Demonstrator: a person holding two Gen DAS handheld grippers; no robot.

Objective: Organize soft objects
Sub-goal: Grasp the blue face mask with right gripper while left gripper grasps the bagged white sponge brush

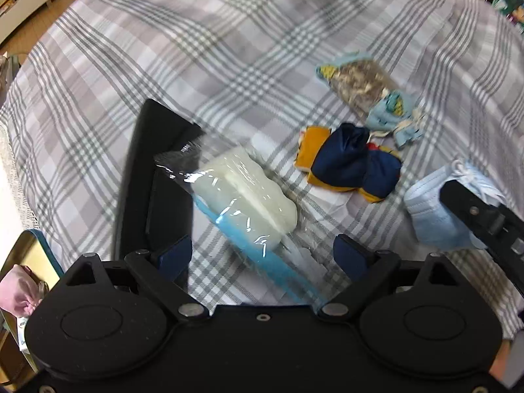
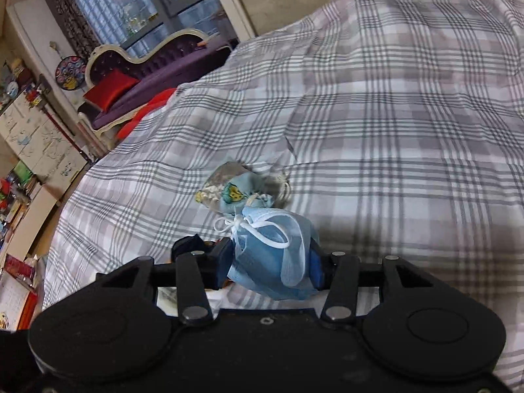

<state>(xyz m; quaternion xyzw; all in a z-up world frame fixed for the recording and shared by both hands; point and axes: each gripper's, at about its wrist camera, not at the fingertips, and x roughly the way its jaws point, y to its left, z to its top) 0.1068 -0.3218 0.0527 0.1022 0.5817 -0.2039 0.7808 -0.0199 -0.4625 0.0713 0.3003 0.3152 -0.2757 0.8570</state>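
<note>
Left gripper (image 1: 262,255): jaws spread wide, blue pads well apart; nothing pinched; the clear packet lies between and ahead of them, not pressed by either pad.
Clear packet (image 1: 244,193): a whitish roll in crinkly plastic with a blue strip along one edge; it lies on the checked bedspread (image 1: 196,65), its far end over the edge of a black tray (image 1: 144,177).
Right gripper (image 2: 269,263): jaws drawn in close and clamped on the light-blue face masks (image 2: 271,262); both pads press the bundle, white ear loops spilling over the top; in the left wrist view it shows at the right edge with the bundle.
Navy and mustard cloth (image 1: 352,160): bunched up on the bedspread, between the packet and the masks; apart from both.
Small pale-blue pieces (image 1: 391,114): further back, touching a speckled clear pouch (image 1: 358,82); in the right wrist view they lie just beyond the held masks.
Room: a purple chaise (image 2: 157,65) with a red cushion stands beyond the bed.
</note>
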